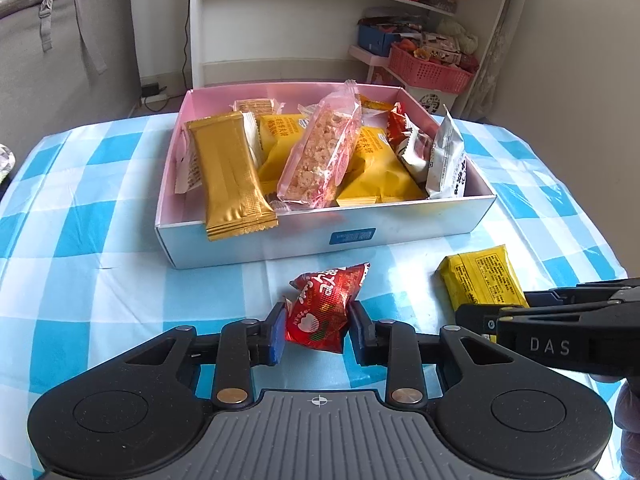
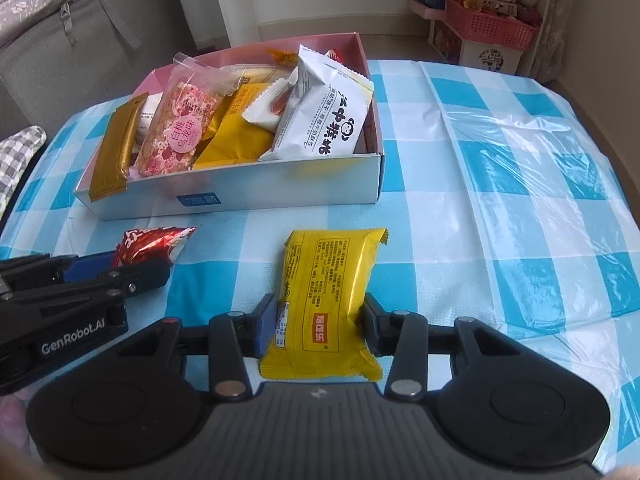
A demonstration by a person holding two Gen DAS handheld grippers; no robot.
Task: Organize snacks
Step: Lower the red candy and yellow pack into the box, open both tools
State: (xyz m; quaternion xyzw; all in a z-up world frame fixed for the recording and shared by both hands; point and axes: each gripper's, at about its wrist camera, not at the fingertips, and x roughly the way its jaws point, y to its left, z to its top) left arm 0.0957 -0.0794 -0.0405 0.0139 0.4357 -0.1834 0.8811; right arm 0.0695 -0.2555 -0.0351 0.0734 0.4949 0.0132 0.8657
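Observation:
A small red snack packet [image 1: 320, 308] lies on the blue-and-white checked tablecloth in front of an open box [image 1: 400, 232]. My left gripper [image 1: 318, 322] is shut on it, both pads against its sides. To the right, a yellow snack packet [image 2: 326, 296] lies flat on the cloth with my right gripper [image 2: 318, 320] shut on its near half. The box [image 2: 280, 184], pink inside, holds several wrapped snacks: a gold bar [image 1: 228, 176], a pink cereal bar [image 1: 320, 152], yellow packets and a white packet [image 2: 328, 120]. The two grippers stand side by side, close together.
The tablecloth [image 2: 500, 160] stretches bare to the right of the box. Behind the table stand a white shelf [image 1: 280, 20] and a pink basket [image 1: 432, 72] full of packets. A grey fabric case [image 1: 60, 60] stands at the back left.

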